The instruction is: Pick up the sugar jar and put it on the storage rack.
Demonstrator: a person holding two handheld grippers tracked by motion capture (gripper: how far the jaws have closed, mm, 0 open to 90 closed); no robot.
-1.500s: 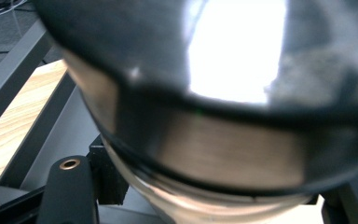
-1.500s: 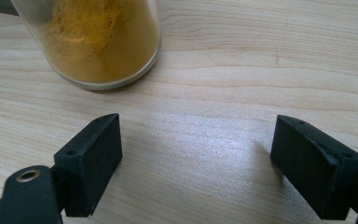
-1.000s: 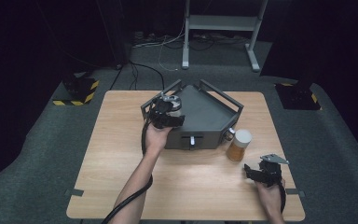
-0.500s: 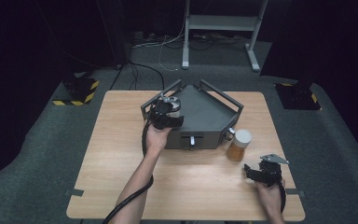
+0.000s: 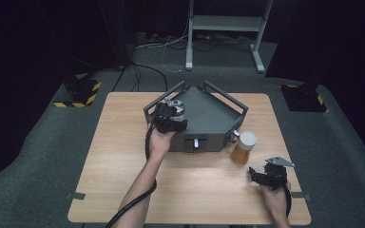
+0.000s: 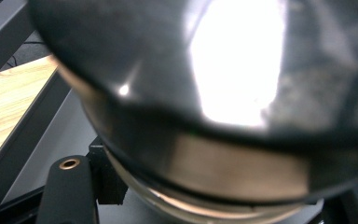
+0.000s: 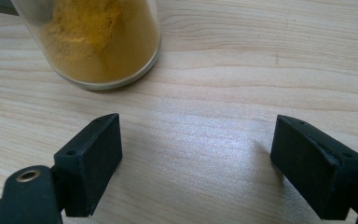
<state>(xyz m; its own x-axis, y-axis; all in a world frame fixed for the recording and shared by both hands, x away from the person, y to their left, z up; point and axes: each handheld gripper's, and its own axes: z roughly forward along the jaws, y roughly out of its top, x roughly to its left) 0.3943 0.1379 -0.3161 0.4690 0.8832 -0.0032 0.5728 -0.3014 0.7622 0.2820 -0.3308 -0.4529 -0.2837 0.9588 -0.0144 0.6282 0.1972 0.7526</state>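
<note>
A person is sitting at a wooden bench (image 5: 123,156), holding a gripper in each hand. On the far middle of the bench a dark grey tray (image 5: 209,118) with raised rails is standing, its front face carrying a small pale handle (image 5: 196,142).

The left gripper (image 5: 170,114) is reaching over the tray's left part, where a jar (image 5: 175,105) with a silvery top is sitting just ahead of it. In the left gripper view the jar (image 6: 205,116) is looming very close and blurred, dark and glossy with a bright glare on it, and a pale band is showing near its bottom edge. One black jaw is rising at the lower left, right against the jar's side; the other jaw is hidden at the edge of the view, so whether the jaws are clamped on the jar cannot be told. The tray floor (image 6: 51,149) and one of its rails are showing to the left of the jar, with a strip of bench beyond.

The right gripper (image 5: 266,175) is resting low near the bench's right front corner, with the person's right hand (image 5: 274,202) behind it. Its jaws are standing wide apart (nothing lies between them but bare wood). A second jar (image 5: 244,147), white-capped and holding yellow-orange powder, is standing upright on the bench just off the tray's right front corner, a little ahead of the right gripper. In the right gripper view that powder jar (image 7: 93,42) is sitting beyond the left jaw, apart from it.
</note>
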